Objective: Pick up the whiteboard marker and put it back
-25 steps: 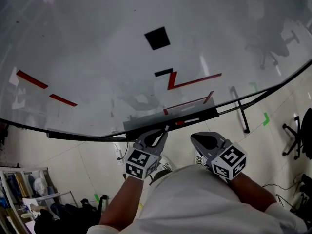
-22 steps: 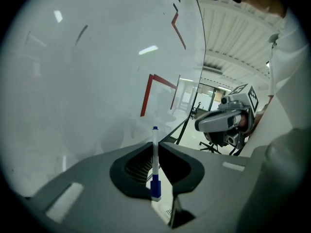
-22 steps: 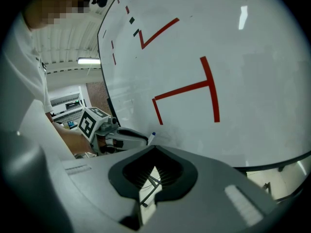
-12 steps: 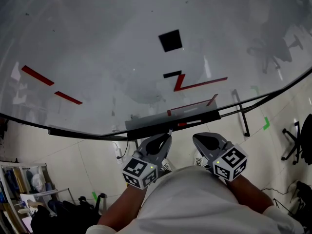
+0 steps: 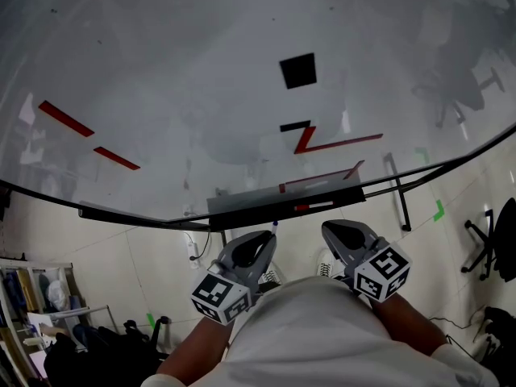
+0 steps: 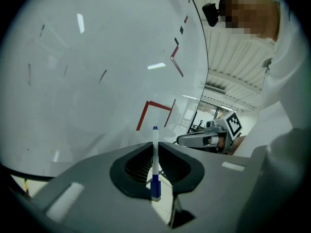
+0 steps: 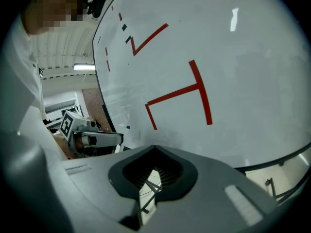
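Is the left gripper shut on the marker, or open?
Shut: the left gripper has its jaws pressed on the whiteboard marker, which stands between them.

Left tool [image 5: 266, 239] with its clamped marker [image 6: 155, 154], now lower and farther from the whiteboard tray [image 5: 282, 197]

In the head view the left tool [image 5: 260, 243] hides most of the whiteboard marker [image 5: 274, 226].

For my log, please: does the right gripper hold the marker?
No, the marker stands clamped in the left gripper; the right gripper holds nothing.
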{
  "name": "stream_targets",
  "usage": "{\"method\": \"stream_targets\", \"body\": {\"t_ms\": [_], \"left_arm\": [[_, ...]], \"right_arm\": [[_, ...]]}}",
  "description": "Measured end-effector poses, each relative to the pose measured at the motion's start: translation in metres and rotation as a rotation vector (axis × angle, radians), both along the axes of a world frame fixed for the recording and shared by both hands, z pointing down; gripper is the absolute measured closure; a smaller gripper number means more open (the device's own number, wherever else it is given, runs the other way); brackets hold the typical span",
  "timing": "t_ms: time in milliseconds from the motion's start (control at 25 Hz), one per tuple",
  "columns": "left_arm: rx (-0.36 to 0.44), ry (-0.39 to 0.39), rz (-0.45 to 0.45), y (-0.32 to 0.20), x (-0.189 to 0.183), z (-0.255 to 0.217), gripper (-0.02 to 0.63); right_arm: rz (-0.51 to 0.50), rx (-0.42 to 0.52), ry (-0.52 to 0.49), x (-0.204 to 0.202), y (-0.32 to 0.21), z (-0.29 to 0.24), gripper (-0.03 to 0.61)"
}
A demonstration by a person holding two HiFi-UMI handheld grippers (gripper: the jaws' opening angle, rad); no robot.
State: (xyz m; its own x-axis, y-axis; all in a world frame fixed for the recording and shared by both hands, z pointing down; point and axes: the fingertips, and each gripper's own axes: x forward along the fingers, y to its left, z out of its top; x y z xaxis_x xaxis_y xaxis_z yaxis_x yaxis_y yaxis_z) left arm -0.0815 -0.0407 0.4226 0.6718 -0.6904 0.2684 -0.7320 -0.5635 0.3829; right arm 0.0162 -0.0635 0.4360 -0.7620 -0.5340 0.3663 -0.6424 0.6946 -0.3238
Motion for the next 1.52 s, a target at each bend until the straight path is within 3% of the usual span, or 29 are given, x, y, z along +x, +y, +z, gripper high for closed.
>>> {"method": "stream_targets", "body": {"t_ms": [1520], "left_arm": [[0.0,-0.022,0.028,-0.0051,0.0051,-0.0007,0.558]], "right_arm": [[-0.003,0.014,0.01,-0.0033,-0.0034,-0.0033,0.577]]}}
